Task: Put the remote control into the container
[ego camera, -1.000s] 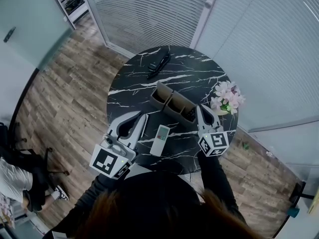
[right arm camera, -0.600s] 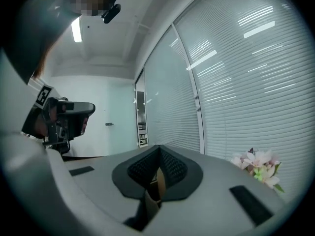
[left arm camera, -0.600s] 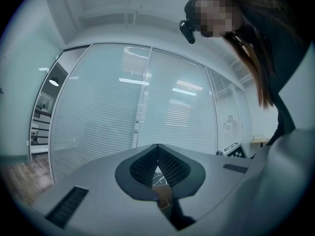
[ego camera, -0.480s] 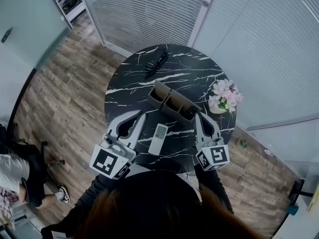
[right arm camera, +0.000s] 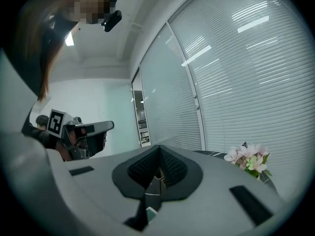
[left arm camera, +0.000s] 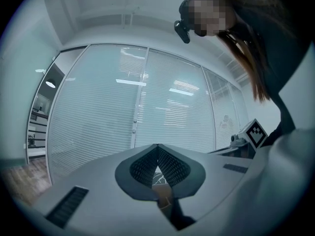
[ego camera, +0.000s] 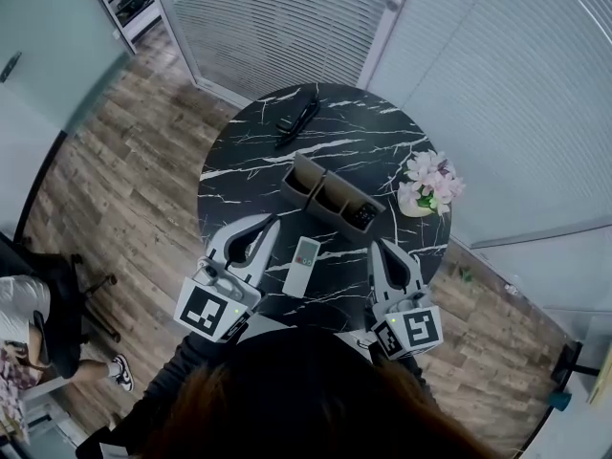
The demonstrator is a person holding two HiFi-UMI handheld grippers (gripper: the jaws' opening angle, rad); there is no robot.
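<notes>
A white remote control (ego camera: 304, 264) lies on the round black marble table (ego camera: 354, 151), near its front edge. Behind it stands a brown container (ego camera: 318, 210) with three compartments; a dark object (ego camera: 363, 216) sits in the right one. My left gripper (ego camera: 273, 223) is shut and empty, left of the white remote. My right gripper (ego camera: 375, 246) is also shut and empty, to the remote's right and just in front of the container's right end. Both gripper views show closed jaws, left gripper (left arm camera: 157, 147) and right gripper (right arm camera: 158, 147), with nothing between the pads.
A black remote (ego camera: 297, 120) lies at the table's far side. A pot of pink flowers (ego camera: 430, 182) stands at the right edge, also in the right gripper view as flowers (right arm camera: 248, 156). Wood floor and glass walls with blinds surround the table. A seated person (ego camera: 33, 323) is at far left.
My right gripper has drawn back from the container's right end toward the near table edge. The left gripper has stayed put, and the white remote has not moved.
</notes>
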